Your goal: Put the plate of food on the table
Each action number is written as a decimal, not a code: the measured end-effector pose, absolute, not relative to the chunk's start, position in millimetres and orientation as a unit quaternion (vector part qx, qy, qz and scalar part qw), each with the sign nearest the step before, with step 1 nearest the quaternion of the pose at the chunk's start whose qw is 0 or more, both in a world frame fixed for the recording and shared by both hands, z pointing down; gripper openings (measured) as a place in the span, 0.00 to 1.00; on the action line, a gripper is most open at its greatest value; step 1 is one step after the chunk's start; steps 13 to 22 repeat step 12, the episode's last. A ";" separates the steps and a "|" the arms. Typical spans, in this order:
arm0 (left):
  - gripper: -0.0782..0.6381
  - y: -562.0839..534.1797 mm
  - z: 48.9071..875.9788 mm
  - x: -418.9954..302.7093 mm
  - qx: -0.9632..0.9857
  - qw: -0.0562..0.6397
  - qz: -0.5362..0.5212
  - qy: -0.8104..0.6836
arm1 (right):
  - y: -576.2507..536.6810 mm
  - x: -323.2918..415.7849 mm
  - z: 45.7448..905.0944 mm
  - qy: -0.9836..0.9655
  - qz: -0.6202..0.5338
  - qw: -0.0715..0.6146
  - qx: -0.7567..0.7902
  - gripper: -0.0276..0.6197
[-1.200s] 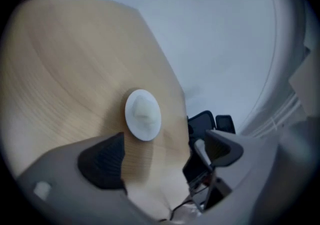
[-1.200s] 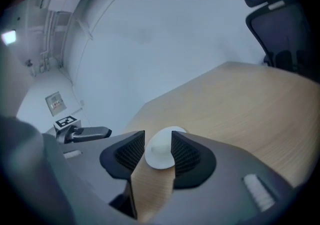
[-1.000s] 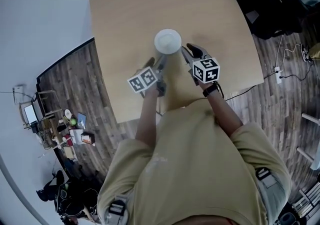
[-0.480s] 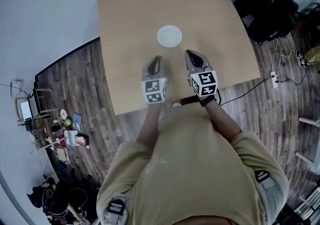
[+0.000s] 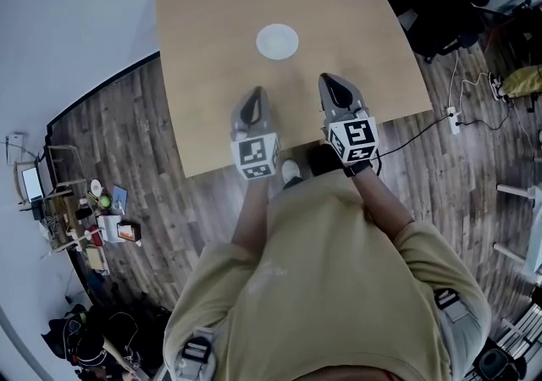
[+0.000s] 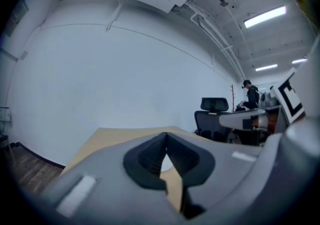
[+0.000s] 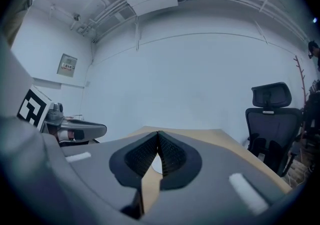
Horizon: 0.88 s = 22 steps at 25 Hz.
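the head view shows the whole plate (image 5: 278, 41) lying far out on the table (image 5: 203, 100). the gripper views show the left gripper (image 6: 166, 138) and the right gripper (image 7: 158, 135) clenched tight on nothing.

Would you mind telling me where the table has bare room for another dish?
The table is bare left and right of the plate and between it and the near edge. Only that edge is crowded, by the left gripper and right gripper.
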<state>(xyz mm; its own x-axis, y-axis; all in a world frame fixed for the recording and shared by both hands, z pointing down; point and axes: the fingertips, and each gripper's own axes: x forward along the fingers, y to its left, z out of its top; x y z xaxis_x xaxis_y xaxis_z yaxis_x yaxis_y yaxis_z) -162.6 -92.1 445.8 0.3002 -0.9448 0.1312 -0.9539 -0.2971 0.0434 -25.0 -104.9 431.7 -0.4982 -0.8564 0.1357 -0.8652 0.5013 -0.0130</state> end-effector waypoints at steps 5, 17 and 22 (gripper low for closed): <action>0.11 -73.3 445.2 -162.9 0.795 0.074 0.032 -0.602 | -95.5 -22.2 429.9 -0.870 0.049 0.051 0.488 0.05; 0.11 -77.5 446.5 -148.0 0.776 0.089 0.039 -0.623 | -99.0 -2.9 428.0 -0.883 0.057 0.048 0.464 0.05; 0.11 -77.5 446.5 -148.0 0.776 0.089 0.039 -0.623 | -99.0 -2.9 428.0 -0.883 0.057 0.048 0.464 0.05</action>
